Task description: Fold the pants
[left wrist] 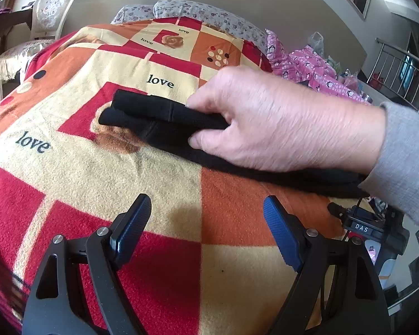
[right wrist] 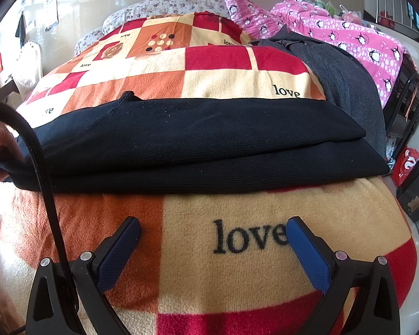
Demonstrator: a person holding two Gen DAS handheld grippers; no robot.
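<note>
Black pants (right wrist: pixel 198 145), doubled lengthwise mid-blanket (right wrist: pixel 237 265), bare hand (left wrist: pixel 279 122) pressing; both grippers (left wrist: pixel 206 217) (right wrist: pixel 213 237) released, empty; layers may slide apart.

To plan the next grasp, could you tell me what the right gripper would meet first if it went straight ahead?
Probably the black pants, folded across the blanket directly ahead of the open right gripper. Only bare blanket lies between, though depth is hard to judge.
</note>
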